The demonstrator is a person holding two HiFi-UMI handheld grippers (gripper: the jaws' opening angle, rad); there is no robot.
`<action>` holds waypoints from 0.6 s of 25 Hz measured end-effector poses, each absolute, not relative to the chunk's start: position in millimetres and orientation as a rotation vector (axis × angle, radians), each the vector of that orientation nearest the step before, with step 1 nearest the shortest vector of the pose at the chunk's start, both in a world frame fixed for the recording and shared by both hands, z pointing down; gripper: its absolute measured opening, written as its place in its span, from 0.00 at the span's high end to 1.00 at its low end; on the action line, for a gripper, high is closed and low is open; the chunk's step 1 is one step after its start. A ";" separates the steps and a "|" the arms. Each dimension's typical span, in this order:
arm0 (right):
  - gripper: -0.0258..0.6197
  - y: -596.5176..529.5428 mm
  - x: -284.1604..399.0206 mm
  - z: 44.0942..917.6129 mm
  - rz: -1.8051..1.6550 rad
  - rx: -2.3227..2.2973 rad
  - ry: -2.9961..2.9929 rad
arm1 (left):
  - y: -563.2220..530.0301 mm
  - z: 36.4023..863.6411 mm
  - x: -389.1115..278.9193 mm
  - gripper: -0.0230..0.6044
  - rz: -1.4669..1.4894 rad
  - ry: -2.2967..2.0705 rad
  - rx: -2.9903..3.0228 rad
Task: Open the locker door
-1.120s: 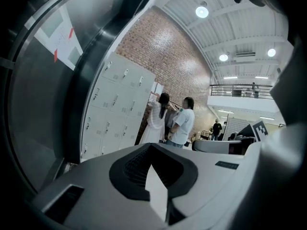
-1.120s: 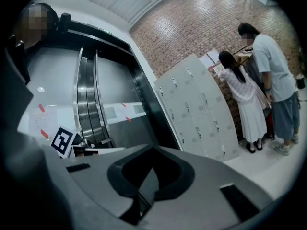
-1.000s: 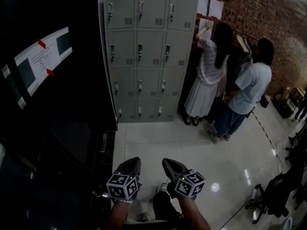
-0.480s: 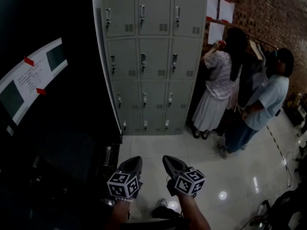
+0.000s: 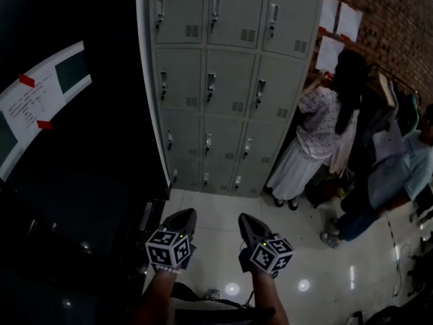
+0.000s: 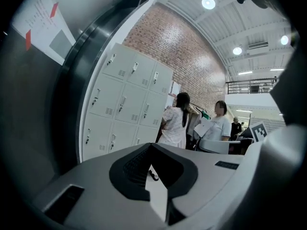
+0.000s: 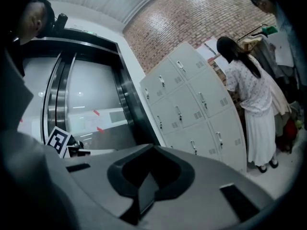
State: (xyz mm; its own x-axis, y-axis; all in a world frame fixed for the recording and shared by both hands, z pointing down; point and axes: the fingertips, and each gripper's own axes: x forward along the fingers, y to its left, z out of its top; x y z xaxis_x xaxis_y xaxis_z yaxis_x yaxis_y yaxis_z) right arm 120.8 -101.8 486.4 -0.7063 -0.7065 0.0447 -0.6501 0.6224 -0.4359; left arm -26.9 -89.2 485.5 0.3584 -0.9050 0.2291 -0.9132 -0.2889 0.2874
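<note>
A grey bank of lockers [image 5: 226, 114] stands ahead against the brick wall, three columns wide, every door closed, each with a small metal latch [image 5: 211, 85]. It also shows in the left gripper view, where the lockers [image 6: 125, 110] are at the left, and in the right gripper view as tilted lockers [image 7: 192, 107]. My left gripper [image 5: 187, 214] and right gripper [image 5: 244, 218] are held side by side low in the head view, well short of the lockers. Both are shut with nothing between their tips. In their own views, the left gripper [image 6: 151, 145] and right gripper [image 7: 152, 147] point at the lockers.
A dark glossy wall [image 5: 74, 147] with a white notice [image 5: 40, 100] runs along the left. A person in a white dress [image 5: 314, 141] stands right beside the lockers, a second person in a light shirt [image 5: 399, 178] farther right by a clothes rack. The floor is shiny white tile [image 5: 304, 249].
The lockers have grown larger and closer in the head view, and the two people have slid to the right. Both grippers stay shut, side by side.
</note>
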 end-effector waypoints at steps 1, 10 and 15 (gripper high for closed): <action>0.95 -111.1 120.1 486.6 -0.647 -1.131 2.716 | -97.7 486.8 -26.8 0.98 0.033 -1.597 2.256; 0.95 -213.9 102.2 492.4 -0.593 -1.123 2.760 | -202.8 500.4 -41.0 0.98 0.030 -1.589 2.241; 0.95 -291.4 79.6 491.1 -0.560 -1.127 2.798 | -287.0 497.5 -60.1 0.98 0.025 -1.598 2.248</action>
